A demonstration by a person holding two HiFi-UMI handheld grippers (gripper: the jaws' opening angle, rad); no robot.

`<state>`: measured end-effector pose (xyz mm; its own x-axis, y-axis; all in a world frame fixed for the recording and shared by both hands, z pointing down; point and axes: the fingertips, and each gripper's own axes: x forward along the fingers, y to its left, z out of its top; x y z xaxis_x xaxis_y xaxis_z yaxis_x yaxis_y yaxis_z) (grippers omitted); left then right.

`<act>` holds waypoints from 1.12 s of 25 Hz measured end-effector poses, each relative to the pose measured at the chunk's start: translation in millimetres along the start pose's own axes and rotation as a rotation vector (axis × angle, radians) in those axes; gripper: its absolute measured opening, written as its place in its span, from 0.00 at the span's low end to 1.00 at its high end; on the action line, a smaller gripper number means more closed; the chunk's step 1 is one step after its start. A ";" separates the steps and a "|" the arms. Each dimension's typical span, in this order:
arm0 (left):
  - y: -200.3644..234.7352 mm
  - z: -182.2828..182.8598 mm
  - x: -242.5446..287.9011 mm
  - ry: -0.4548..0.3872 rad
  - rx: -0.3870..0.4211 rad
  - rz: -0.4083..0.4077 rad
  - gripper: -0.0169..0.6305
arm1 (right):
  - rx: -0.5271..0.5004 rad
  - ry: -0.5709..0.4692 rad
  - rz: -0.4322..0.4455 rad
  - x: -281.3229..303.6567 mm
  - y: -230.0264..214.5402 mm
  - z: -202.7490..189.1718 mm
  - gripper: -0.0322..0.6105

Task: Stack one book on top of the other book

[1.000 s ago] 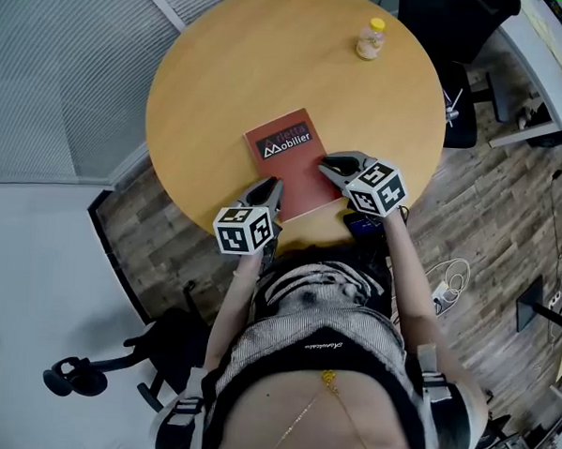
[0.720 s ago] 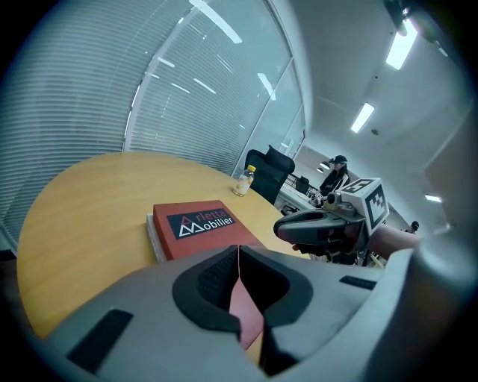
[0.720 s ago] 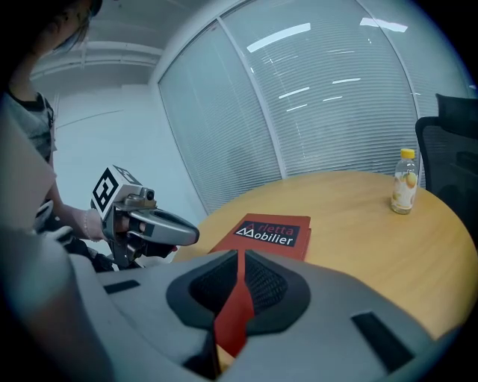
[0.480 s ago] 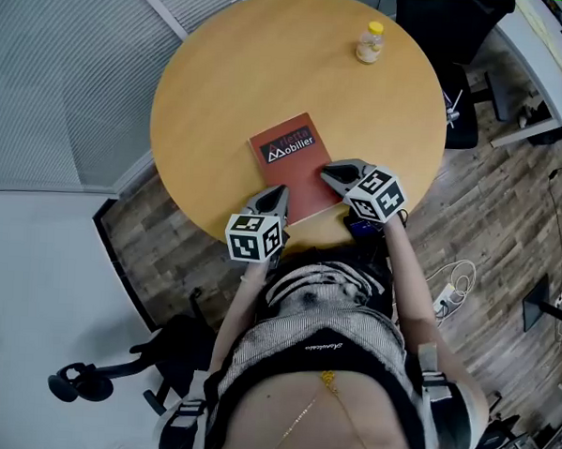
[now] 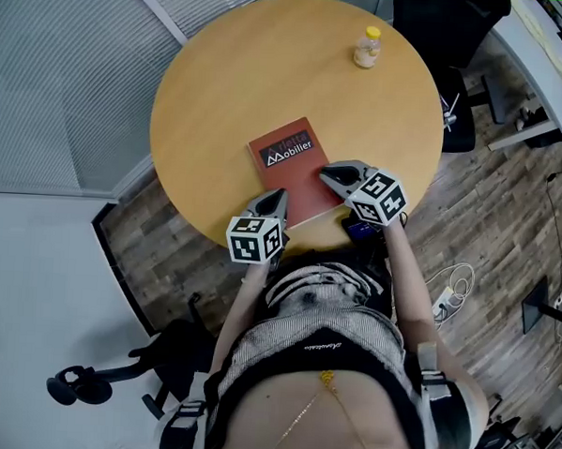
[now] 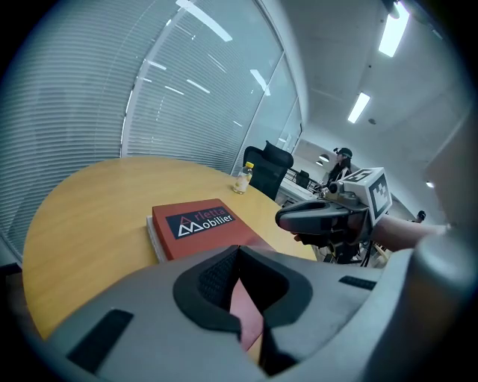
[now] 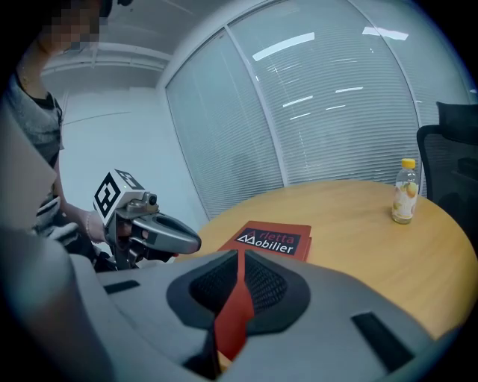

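The red book [image 5: 291, 168] is laid flat on the round wooden table [image 5: 223, 75], on the part nearest the person, with its white title turned away from them. A pale edge is seen beneath its left side in the left gripper view; whether this is a second book cannot be told. The book's near left corner is clamped by the left gripper [image 5: 275, 198], a sliver of red cover being pinched between its closed jaws. The near right edge is gripped likewise by the right gripper [image 5: 326, 172], its pads pressed on the cover. A small yellow-capped bottle [image 5: 367, 47] is stood upright at the table's far side, well apart from the book.
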<state>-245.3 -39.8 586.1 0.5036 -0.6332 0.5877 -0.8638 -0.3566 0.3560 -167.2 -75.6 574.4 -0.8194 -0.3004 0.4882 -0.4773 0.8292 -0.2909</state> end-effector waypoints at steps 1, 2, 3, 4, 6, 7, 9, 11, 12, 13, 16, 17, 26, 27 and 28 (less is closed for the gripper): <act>-0.3 0.6 0.1 -0.001 0.001 -0.001 0.06 | -0.004 -0.003 0.004 -0.1 0.9 0.8 0.12; -0.6 1.5 -0.1 -0.005 0.002 -0.002 0.06 | -0.009 -0.008 0.009 0.0 2.2 1.7 0.12; -0.9 2.5 -0.2 -0.009 0.004 -0.004 0.06 | -0.013 -0.013 0.014 0.2 3.9 2.4 0.12; -1.6 3.6 -0.3 -0.013 0.008 -0.005 0.06 | -0.016 -0.017 0.020 0.5 6.0 2.8 0.12; -4.3 6.1 -0.2 -0.015 0.025 -0.010 0.06 | -0.018 -0.026 0.025 0.5 10.2 4.2 0.12; -6.3 7.9 -0.2 -0.016 0.037 -0.012 0.06 | -0.019 -0.034 0.023 -0.1 12.3 5.5 0.12; -11.3 12.8 -0.6 -0.022 0.063 -0.017 0.06 | -0.021 -0.050 0.020 -2.4 17.3 8.7 0.12; -16.8 19.3 -2.2 -0.033 0.081 -0.024 0.06 | -0.022 -0.063 0.027 -4.0 24.1 11.4 0.12; -19.8 23.0 -3.7 -0.039 0.085 -0.030 0.06 | -0.024 -0.068 0.030 -5.0 27.6 12.8 0.12; -23.2 26.6 -5.7 -0.047 0.086 -0.037 0.06 | -0.026 -0.075 0.030 -6.3 31.2 14.4 0.12; -34.1 39.9 -13.5 -0.081 0.092 -0.062 0.06 | -0.037 -0.115 0.022 -13.8 40.7 25.2 0.12; -37.7 45.4 -16.7 -0.096 0.104 -0.067 0.06 | -0.041 -0.133 0.015 -17.2 43.2 30.9 0.12; -72.7 102.3 -54.7 -0.247 0.268 -0.066 0.06 | -0.139 -0.291 -0.041 -55.9 66.7 97.1 0.11; -75.7 108.7 -58.9 -0.267 0.272 -0.069 0.06 | -0.151 -0.303 -0.045 -59.9 69.1 103.7 0.11; -78.4 114.7 -62.7 -0.284 0.273 -0.072 0.06 | -0.163 -0.314 -0.044 -63.6 71.8 109.6 0.11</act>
<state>-211.0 -50.9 438.0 0.5714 -0.7511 0.3307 -0.8183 -0.5521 0.1599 -184.2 -48.6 432.3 -0.8689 -0.4470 0.2127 -0.4782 0.8690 -0.1272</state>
